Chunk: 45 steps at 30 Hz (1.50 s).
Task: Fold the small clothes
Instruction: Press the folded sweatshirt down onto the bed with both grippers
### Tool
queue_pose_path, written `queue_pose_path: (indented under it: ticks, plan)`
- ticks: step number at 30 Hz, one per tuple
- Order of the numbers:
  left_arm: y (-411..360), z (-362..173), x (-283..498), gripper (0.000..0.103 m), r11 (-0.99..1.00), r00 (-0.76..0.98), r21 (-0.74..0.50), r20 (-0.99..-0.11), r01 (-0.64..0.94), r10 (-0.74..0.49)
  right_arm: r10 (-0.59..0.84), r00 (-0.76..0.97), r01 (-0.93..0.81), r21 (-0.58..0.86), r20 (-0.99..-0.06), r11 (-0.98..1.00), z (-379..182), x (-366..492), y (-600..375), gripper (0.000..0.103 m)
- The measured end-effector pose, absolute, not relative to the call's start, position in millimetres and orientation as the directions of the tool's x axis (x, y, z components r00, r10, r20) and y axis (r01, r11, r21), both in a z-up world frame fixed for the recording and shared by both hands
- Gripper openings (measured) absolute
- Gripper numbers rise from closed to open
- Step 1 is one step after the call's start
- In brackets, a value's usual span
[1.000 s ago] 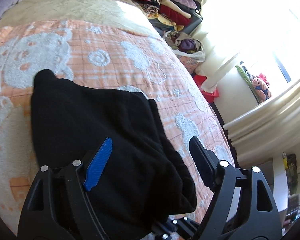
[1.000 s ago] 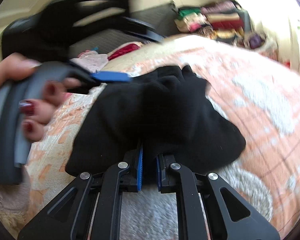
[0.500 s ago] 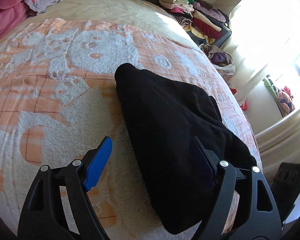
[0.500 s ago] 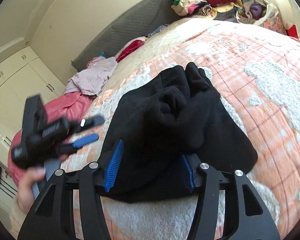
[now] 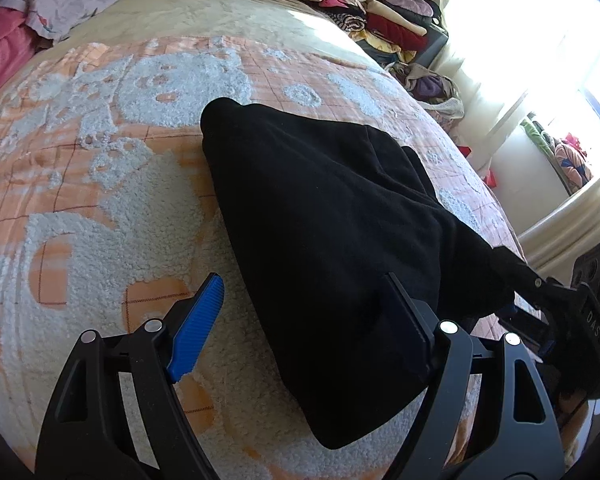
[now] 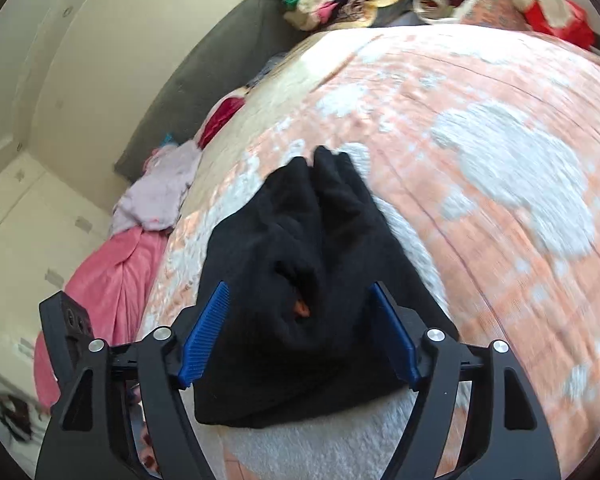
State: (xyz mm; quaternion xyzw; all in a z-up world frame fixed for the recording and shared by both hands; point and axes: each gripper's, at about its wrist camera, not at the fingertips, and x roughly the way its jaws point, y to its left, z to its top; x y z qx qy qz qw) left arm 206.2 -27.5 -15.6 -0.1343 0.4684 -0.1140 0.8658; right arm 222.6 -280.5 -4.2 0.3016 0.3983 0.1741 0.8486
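Across the frame's middle: orange-and-white bedspread [image 5: 100, 240], folded black garment [image 5: 320, 220] lying centre. Left hand-held gripper [image 5: 304, 320] wide, empty, straddling the garment's near edge; right hand-held gripper [image 6: 300, 336] wide too, around the bundled end. Best pressed flat, edges squared. Open bedspread at left; bed edge close at right.

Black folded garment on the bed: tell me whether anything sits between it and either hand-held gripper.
Nothing visible does. The black folded fleece garment lies on the orange and white fleece blanket, directly between the open fingers of the right hand-held gripper. The open left hand-held gripper has one finger over its edge. No other object intervenes.
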Motion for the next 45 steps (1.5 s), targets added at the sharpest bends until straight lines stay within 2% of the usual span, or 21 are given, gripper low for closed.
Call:
queue_pose_path:
  ticks: [2, 4, 5, 6, 8, 11, 14, 18, 22, 26, 31, 38, 40, 42, 45]
  plan:
    - [-30, -18, 206, 0.072, 0.94, 0.529, -0.333, -0.787, 0.071, -0.318, 0.516, 0.612, -0.047, 0.623, -0.6, 0.781, -7, 234, -277, 0.075]
    - [-30, -19, 205, 0.073, 0.942, 0.528, -0.329, -0.789, 0.071, -0.315, 0.539, 0.589, -0.048, 0.639, -0.602, 0.767, -12, 241, -277, 0.062]
    - [-31, -18, 205, 0.073, 0.942, 0.527, -0.327, -0.79, 0.071, -0.314, 0.543, 0.569, -0.04, 0.638, -0.618, 0.769, -15, 245, -276, 0.041]
    - [-32, -17, 205, 0.073, 0.942, 0.526, -0.327, -0.79, 0.073, -0.315, 0.563, 0.556, -0.053, 0.65, -0.611, 0.758, -15, 247, -276, 0.03]
    - [-34, -14, 205, 0.073, 0.942, 0.525, -0.327, -0.789, 0.081, -0.319, 0.595, 0.558, -0.094, 0.669, -0.578, 0.737, -7, 244, -279, 0.026]
    - [-39, -9, 203, 0.074, 0.937, 0.524, -0.333, -0.782, 0.107, -0.338, 0.633, 0.576, -0.166, 0.684, -0.517, 0.71, 10, 237, -286, 0.024]
    - [-51, -14, 200, 0.076, 0.936, 0.495, -0.322, -0.796, 0.14, -0.348, 0.59, 0.593, -0.173, 0.63, -0.548, 0.758, 6, 236, -295, 0.023]
    - [-62, -26, 198, 0.077, 0.941, 0.463, -0.3, -0.819, 0.159, -0.34, 0.544, 0.563, -0.113, 0.594, -0.622, 0.797, -25, 241, -304, 0.023]
    - [-64, -30, 197, 0.077, 0.938, 0.453, -0.308, -0.822, 0.158, -0.346, 0.52, 0.584, -0.121, 0.567, -0.624, 0.815, -31, 233, -303, 0.025]
    - [-64, -30, 196, 0.077, 0.939, 0.455, -0.305, -0.821, 0.16, -0.344, 0.476, 0.596, -0.098, 0.529, -0.647, 0.843, -29, 231, -301, 0.039]
    - [-61, -29, 196, 0.077, 0.939, 0.457, -0.307, -0.82, 0.155, -0.344, 0.493, 0.582, -0.09, 0.551, -0.647, 0.83, -25, 233, -302, 0.044]
    - [-55, -28, 194, 0.078, 0.938, 0.464, -0.314, -0.815, 0.148, -0.346, 0.503, 0.571, -0.078, 0.567, -0.648, 0.82, -22, 230, -304, 0.059]
    - [-55, -27, 192, 0.078, 0.938, 0.467, -0.312, -0.814, 0.149, -0.345, 0.503, 0.574, -0.077, 0.569, -0.646, 0.819, -20, 229, -304, 0.06]
    - [-54, -25, 191, 0.078, 0.939, 0.472, -0.309, -0.812, 0.15, -0.342, 0.495, 0.583, -0.073, 0.566, -0.644, 0.821, -15, 229, -305, 0.069]
    - [-53, -19, 188, 0.078, 0.941, 0.497, -0.302, -0.8, 0.151, -0.337, 0.491, 0.613, -0.07, 0.577, -0.619, 0.814, -5, 234, -312, 0.07]
